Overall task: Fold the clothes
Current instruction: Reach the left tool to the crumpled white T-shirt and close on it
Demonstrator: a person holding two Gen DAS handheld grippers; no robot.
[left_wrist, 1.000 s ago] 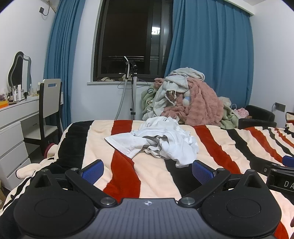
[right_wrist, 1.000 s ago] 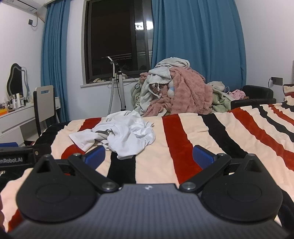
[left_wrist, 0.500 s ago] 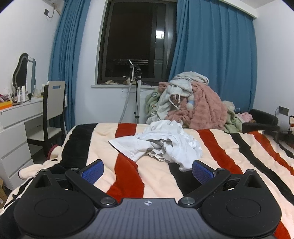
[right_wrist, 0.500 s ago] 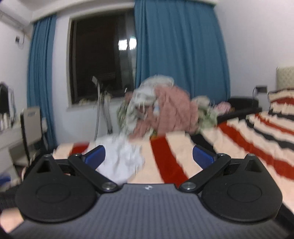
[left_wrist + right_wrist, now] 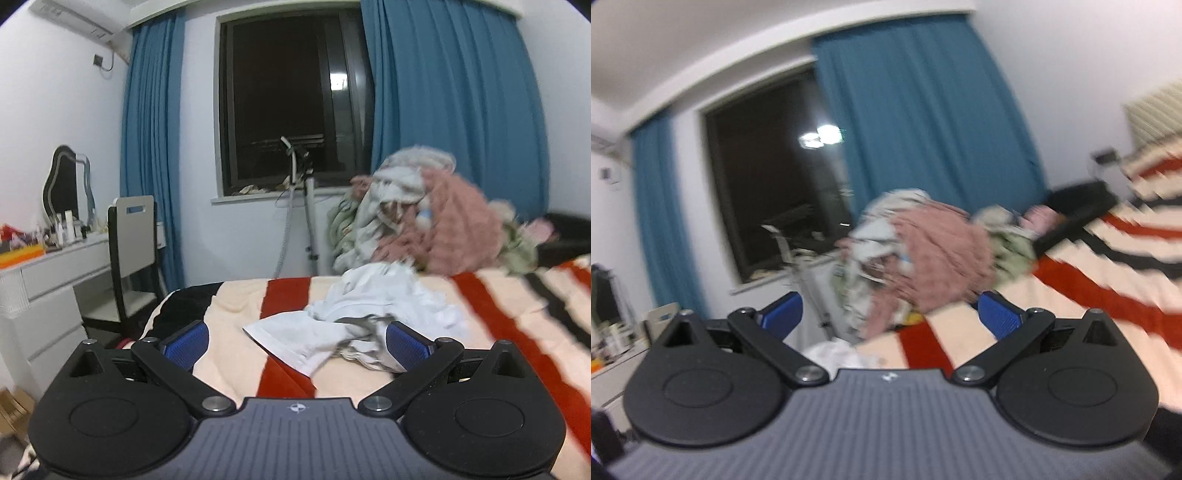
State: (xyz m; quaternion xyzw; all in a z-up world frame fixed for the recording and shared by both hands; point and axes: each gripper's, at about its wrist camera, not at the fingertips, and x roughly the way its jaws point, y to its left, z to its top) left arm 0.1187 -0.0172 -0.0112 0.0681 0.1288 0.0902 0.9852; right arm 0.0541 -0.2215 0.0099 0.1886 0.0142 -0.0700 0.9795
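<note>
Swung up and tilted off the white garment (image 5: 354, 314), seemingly; both grippers (image 5: 297, 341) (image 5: 890, 317) spread, empty; folding unstarted.

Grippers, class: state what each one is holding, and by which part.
Nothing. The left gripper and right gripper are both open and empty; the white garment lies ungrasped on the bed.

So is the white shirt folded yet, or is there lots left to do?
Nothing looks folded yet. The white garment lies crumpled on the striped blanket. The left gripper and right gripper are both open and hold nothing. Spreading and folding it remain, and a laundry pile sits behind.
</note>
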